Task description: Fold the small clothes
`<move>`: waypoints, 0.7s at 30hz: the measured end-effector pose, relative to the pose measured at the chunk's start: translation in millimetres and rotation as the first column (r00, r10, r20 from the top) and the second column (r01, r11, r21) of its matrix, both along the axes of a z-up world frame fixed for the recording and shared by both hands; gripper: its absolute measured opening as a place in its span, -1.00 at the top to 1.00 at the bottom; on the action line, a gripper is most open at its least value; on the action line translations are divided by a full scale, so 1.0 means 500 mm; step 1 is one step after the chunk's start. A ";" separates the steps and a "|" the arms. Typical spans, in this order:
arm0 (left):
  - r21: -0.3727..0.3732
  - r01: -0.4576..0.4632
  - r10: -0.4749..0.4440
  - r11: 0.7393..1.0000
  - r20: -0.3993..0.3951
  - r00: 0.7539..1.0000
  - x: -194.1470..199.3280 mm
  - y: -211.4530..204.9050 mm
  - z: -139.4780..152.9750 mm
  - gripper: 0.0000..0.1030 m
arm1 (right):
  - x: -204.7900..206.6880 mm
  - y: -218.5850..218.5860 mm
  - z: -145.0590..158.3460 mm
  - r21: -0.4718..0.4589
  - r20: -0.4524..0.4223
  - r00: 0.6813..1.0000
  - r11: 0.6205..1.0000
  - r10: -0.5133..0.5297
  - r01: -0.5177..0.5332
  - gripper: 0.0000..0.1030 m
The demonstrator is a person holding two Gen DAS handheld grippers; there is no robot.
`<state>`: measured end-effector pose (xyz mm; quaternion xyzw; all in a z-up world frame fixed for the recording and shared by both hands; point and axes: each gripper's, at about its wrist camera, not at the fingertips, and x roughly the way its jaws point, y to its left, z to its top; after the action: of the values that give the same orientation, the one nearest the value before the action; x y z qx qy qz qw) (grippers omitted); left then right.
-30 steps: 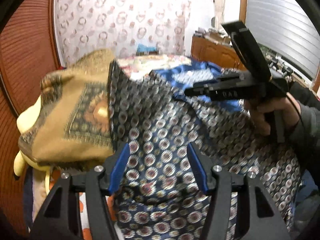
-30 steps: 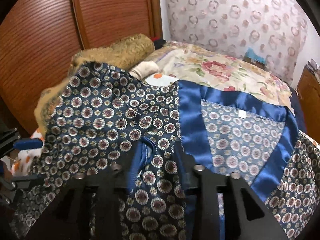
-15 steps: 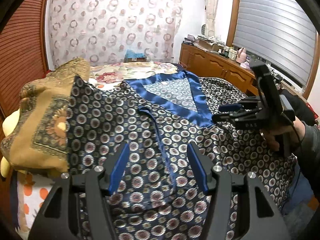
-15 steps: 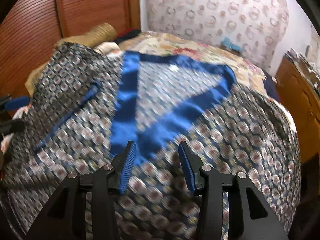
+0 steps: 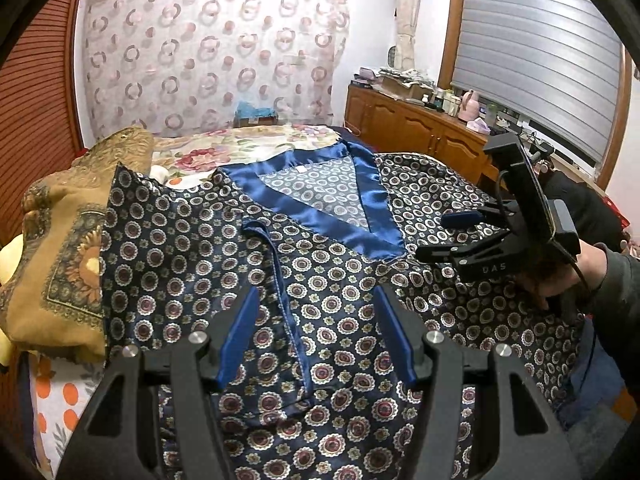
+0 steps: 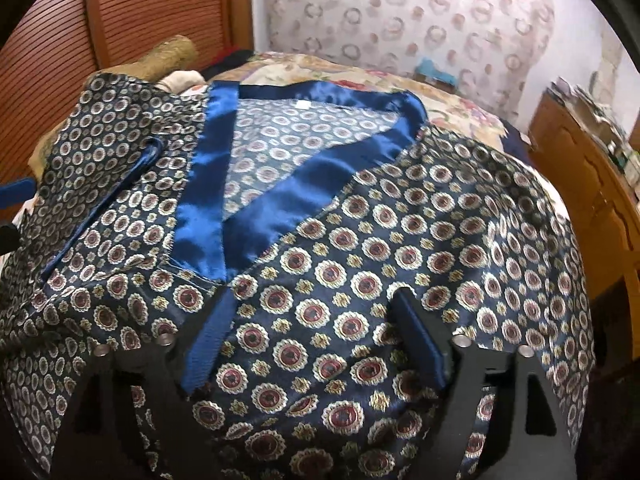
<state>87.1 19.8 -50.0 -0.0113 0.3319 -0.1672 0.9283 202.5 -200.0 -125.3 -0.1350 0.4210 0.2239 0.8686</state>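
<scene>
step: spread robe before folding | robe (image 5: 344, 288) lay flat under both tongs | left gripper (image 5: 314, 340) half open, empty | right gripper (image 6: 316, 344) opening, nothing between jaws | I judged: pinch one layer at the hem, lift evenly

Left wrist view: low over the patterned robe (image 5: 328, 280), facing the curtain (image 5: 216, 52); right hand-held gripper (image 5: 448, 236) at right. Right wrist view: closer, steeper down. Both share the blue satin collar (image 6: 208, 184).
</scene>
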 end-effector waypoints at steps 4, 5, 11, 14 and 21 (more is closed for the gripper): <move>0.000 0.000 0.000 1.000 -0.002 1.000 0.001 -0.005 -0.001 -0.15 | -0.008 -0.008 0.001 0.005 0.006 1.000 1.000 0.007 -0.007 -0.63; -0.002 0.000 0.000 1.000 -0.001 1.000 0.002 -0.006 -0.001 -0.15 | -0.010 -0.010 0.002 0.004 0.003 1.000 1.000 0.006 -0.006 -0.63; -0.014 0.000 0.000 1.000 0.009 1.000 0.004 -0.012 0.005 -0.15 | -0.042 -0.055 0.029 0.027 0.031 0.999 0.999 -0.018 0.018 -0.54; -0.021 0.006 -0.006 1.000 0.010 1.000 0.003 -0.018 0.008 -0.15 | -0.064 -0.123 0.061 0.043 0.097 0.993 0.997 -0.071 0.067 -0.46; -0.036 0.022 -0.021 0.999 0.022 1.000 0.000 -0.038 0.016 -0.15 | -0.061 -0.331 0.082 0.042 0.093 0.965 0.969 -0.246 0.243 -0.26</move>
<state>86.9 1.0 -41.7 -0.0228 0.3186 -0.1833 0.9297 171.8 -365.3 -84.4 -0.0795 0.3880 0.1146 0.9111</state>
